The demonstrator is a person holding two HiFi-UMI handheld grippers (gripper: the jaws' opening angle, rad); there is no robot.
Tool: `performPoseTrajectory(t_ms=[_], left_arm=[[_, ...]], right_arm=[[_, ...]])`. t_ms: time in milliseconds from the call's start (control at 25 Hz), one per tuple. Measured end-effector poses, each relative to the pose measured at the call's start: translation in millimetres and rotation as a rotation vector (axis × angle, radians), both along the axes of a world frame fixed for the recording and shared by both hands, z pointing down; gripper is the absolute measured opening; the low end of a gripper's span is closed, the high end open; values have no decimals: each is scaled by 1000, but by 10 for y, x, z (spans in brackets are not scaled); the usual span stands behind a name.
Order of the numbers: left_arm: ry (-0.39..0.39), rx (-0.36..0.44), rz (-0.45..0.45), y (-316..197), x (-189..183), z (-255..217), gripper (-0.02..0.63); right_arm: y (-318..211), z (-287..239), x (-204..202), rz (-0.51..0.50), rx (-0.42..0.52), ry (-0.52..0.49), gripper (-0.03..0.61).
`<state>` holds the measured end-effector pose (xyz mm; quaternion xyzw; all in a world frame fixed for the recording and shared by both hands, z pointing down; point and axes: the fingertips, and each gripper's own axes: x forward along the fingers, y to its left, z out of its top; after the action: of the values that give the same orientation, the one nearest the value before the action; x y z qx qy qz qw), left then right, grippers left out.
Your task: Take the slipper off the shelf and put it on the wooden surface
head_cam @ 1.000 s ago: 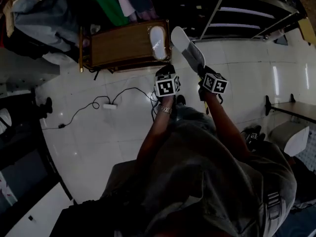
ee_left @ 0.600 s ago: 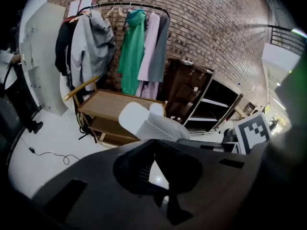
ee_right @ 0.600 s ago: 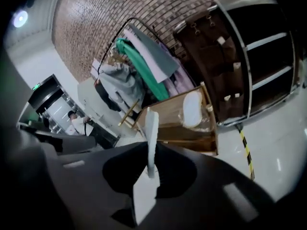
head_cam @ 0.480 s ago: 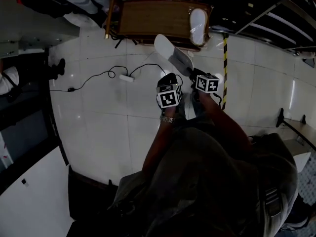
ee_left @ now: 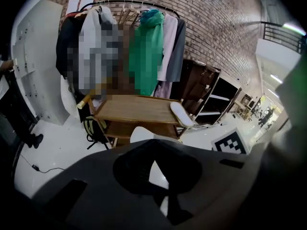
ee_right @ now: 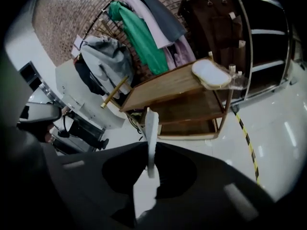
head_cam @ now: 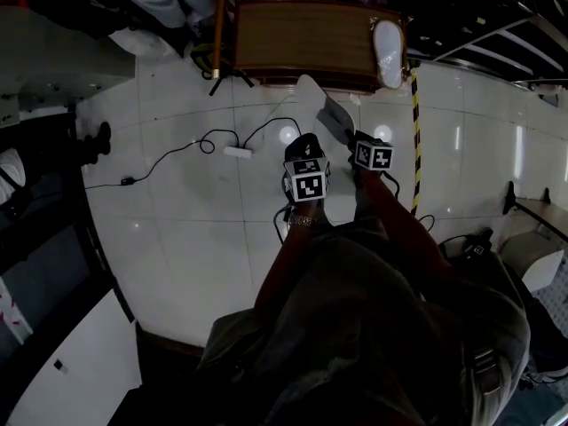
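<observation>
The right gripper [head_cam: 348,135] stays clenched on the white slipper [head_cam: 321,105]. Its toe has swung from off the wooden desk's [head_cam: 302,34] right end to the front edge. The left gripper [head_cam: 306,143] hangs alongside, closed and empty. A second slipper [head_cam: 388,41] stays on the desk.

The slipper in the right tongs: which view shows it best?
The head view: the slipper shows most of its flat side there. The right gripper view shows only its thin edge between the right tongs; the left gripper view shows just a white corner.
</observation>
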<state>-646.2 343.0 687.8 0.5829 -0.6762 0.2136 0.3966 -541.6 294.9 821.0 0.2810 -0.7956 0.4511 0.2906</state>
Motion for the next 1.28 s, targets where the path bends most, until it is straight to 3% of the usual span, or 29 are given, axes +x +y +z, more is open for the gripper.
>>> performPoseTrajectory(t_ms=[120, 320, 440, 560, 680, 720, 800, 840, 1000, 1120, 1280], left_arm=[[21, -20, 30, -33, -234, 134, 2], [22, -49, 31, -102, -554, 497, 2], [7, -29, 8, -201, -710, 784, 2], [-21, -19, -8, -127, -860, 1026, 2], [-21, -29, -43, -53, -978, 1252, 2], [-13, -16, -42, -82, -974, 1283, 2], [-2, 12, -15, -151, -929, 1288, 2], [0, 15, -1, -160, -906, 1276, 2], [24, 2, 19, -172, -824, 1135, 2], [44, 2, 44, -257, -730, 869, 3], [56, 27, 79, -469, -618, 317, 2]], right_arm=[[-87, 332, -150, 108, -33, 43, 43], [-666, 955, -319, 431, -102, -73, 43], [-1136, 1462, -491, 478, -86, -96, 43], [-1287, 1845, -701, 491, -84, -99, 44], [-1274, 2181, -951, 438, -141, -93, 81], [-1286, 2274, -1059, 392, -176, -105, 132], [-1269, 2401, -1264, 293, -264, -123, 359], [-1219, 2432, -1317, 245, -299, -108, 400], [-895, 2365, -1152, 32, -310, 83, 376], [-666, 2053, -763, -16, -271, 178, 309], [-479, 1090, -352, -58, -135, 198, 209]])
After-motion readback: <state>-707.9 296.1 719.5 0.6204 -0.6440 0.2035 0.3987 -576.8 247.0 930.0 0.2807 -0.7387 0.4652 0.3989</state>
